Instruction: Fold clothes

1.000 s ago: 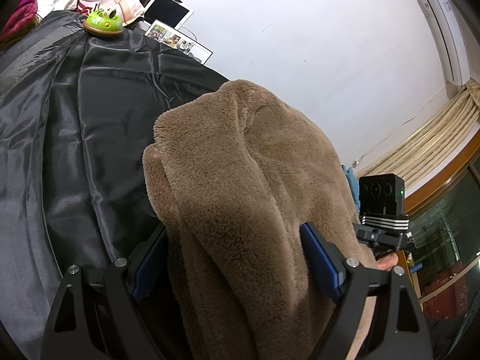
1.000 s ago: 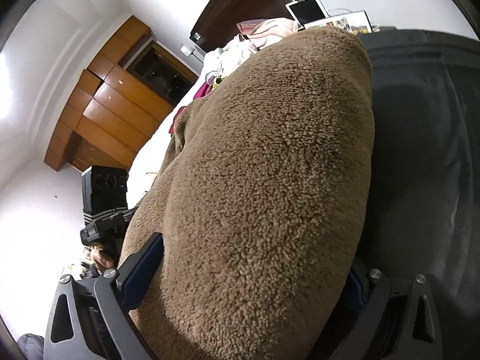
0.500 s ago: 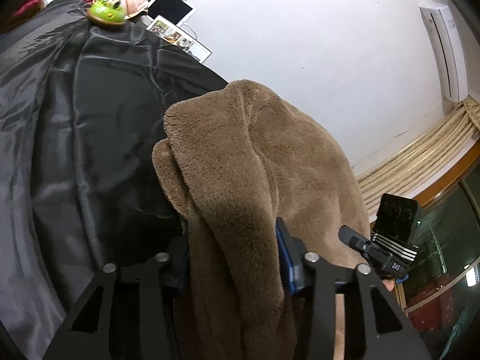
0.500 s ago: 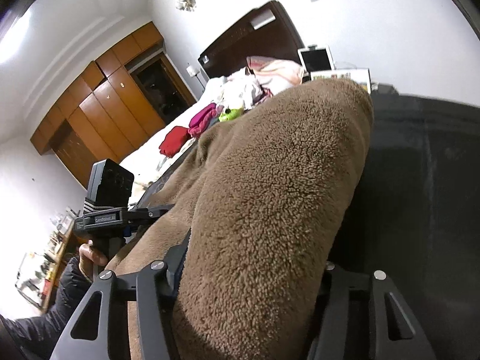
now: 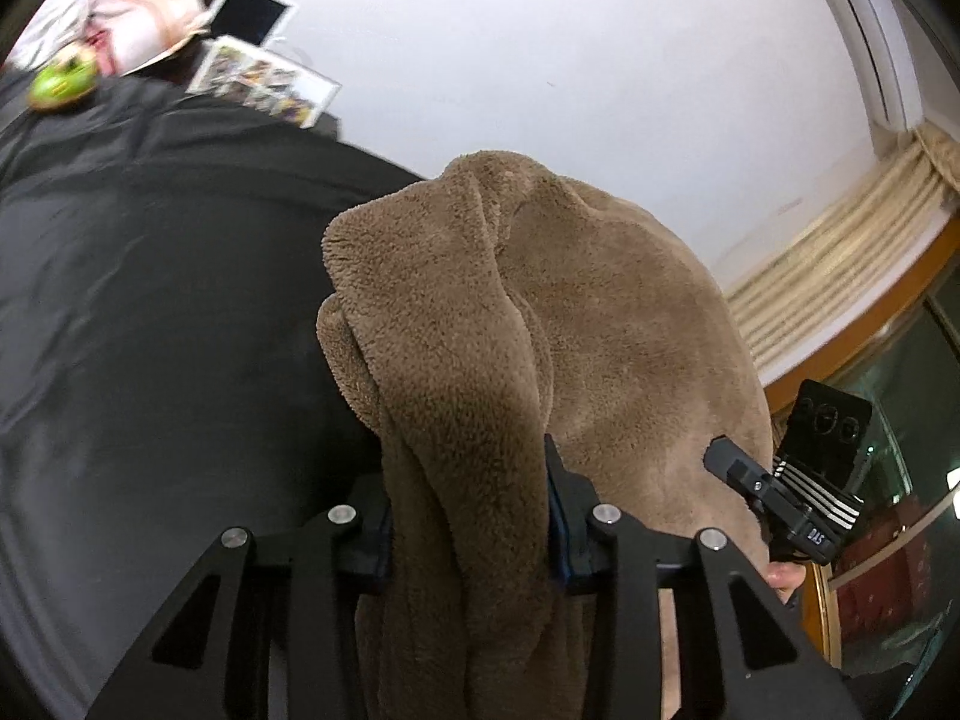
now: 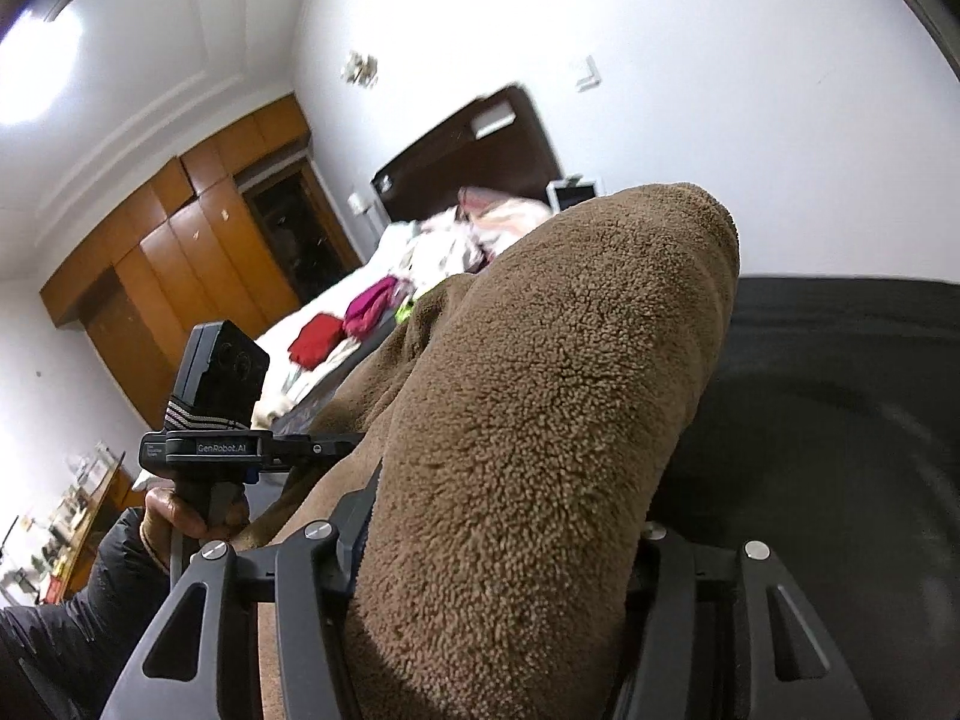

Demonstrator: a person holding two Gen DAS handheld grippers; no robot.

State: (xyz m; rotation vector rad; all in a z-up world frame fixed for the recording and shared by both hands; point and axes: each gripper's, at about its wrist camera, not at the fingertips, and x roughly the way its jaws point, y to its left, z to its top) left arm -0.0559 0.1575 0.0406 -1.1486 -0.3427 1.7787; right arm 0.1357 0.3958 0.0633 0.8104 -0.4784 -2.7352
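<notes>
A thick brown fleece garment (image 5: 600,330) hangs bunched over a black sheet (image 5: 150,330). In the left wrist view a fold of it runs down between my left gripper's (image 5: 468,510) blue pads; the jaws are closing and press on it from both sides. In the right wrist view my right gripper (image 6: 501,528) is shut on a fat roll of the same fleece (image 6: 570,330), which fills the gap and hides the pads. Each view shows the other gripper's camera block (image 5: 828,420) (image 6: 219,375) at the garment's far side, with a person's hand (image 6: 192,516) on the left one's handle.
The black sheet (image 6: 840,390) lies right of the fleece. At its far end are a green toy (image 5: 60,81), a photo frame (image 5: 264,81), a tablet (image 5: 249,12) and pink bedding (image 5: 132,12). A bed with red clothing (image 6: 315,339) and a wooden wardrobe (image 6: 180,264) stand beyond. Curtains (image 5: 840,240) hang right.
Both grippers' jaws went from wide apart to clamped on the fleece. Both then rose with it, and more wall and ceiling show in each view.
</notes>
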